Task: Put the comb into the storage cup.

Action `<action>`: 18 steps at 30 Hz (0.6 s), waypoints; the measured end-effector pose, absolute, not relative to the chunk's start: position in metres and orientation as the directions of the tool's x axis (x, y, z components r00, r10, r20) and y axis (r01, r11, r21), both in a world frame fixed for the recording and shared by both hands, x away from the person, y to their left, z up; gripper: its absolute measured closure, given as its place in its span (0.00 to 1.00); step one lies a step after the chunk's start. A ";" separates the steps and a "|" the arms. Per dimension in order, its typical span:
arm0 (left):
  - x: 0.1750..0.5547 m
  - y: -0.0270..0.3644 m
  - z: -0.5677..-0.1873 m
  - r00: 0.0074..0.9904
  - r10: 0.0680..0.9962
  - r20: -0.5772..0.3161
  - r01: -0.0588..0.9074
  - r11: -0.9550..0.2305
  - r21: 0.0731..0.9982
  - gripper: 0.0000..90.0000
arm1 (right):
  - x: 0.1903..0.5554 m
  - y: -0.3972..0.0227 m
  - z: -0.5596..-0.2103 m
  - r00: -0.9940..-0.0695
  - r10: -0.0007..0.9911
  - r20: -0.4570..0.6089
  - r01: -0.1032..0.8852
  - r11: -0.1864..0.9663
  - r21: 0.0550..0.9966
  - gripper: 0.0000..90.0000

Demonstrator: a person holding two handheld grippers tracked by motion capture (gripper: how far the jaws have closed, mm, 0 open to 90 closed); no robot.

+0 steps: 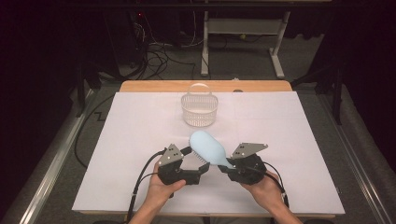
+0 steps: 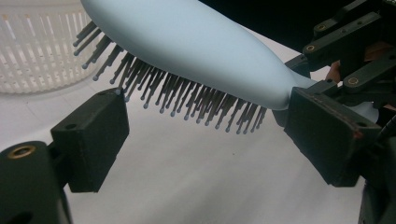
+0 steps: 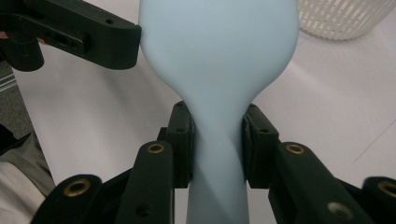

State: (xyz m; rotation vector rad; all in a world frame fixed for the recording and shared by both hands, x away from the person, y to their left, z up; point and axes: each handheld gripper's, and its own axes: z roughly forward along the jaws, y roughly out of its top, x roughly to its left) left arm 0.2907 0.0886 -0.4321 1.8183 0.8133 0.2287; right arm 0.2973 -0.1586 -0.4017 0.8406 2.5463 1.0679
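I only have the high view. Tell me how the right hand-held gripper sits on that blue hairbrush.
Observer: In the right gripper view, the right hand-held gripper is clamped on the narrow handle of the blue hairbrush, one pad on each side.
Operator: Now report the left one.
Observer: In the left gripper view, the left hand-held gripper is open, with the bristles hanging between its jaws. One bristle tip just reaches the top corner of one pad.
Operator: Give me the brush's facing.
Observer: Its smooth back faces up and its bristles point down at the white table cover.
Operator: And the basket.
Observer: The white basket stands just beyond the brush head, on the cover.
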 end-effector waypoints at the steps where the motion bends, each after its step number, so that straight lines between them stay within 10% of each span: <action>1: 0.291 0.088 -0.432 0.746 0.626 -0.225 0.423 -0.186 0.887 0.16 | 0.297 -0.158 -0.402 -0.800 0.600 -0.009 0.413 0.562 0.717 0.78; 18: 0.292 0.082 -0.434 0.733 0.620 -0.280 0.470 -0.164 0.867 0.11 | 0.292 -0.149 -0.406 -0.817 0.576 -0.028 0.383 0.578 0.720 0.78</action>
